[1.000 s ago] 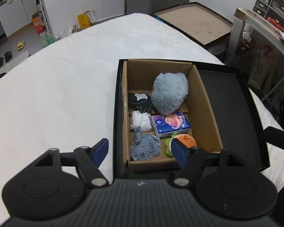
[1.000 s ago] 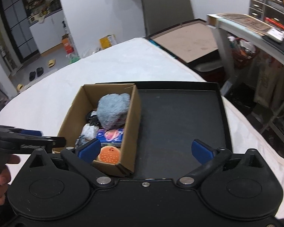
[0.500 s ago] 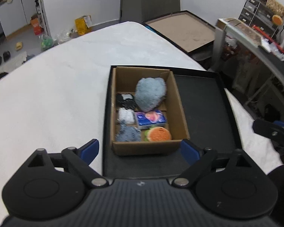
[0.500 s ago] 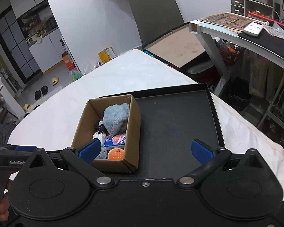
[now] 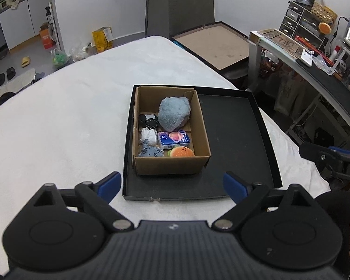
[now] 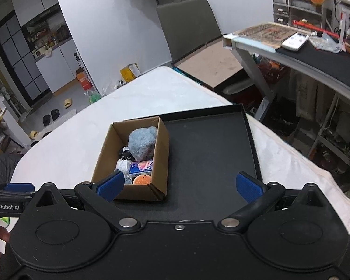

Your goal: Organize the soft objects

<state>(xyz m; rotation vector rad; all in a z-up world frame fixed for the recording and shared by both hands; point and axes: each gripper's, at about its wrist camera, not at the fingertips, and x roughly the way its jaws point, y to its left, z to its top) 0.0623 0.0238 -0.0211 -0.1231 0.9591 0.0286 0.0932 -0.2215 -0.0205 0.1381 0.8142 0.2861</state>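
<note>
Soft toys (image 5: 173,114) now sit packed in the box (image 5: 170,165), ahead of both tongs, left (image 5: 172,185) and right (image 6: 179,185), which have drawn back, spread and empty; sorting looks done.

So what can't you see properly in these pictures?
- Box floor, both views: toys cover it.
- Green thing, left view: the orange toy hides most of it.
- Grey cloth, right view: a finger hides part.
- Tray near edge, right view: behind the gripper body.
- Right gripper, left view: cut off by the picture's edge.
</note>
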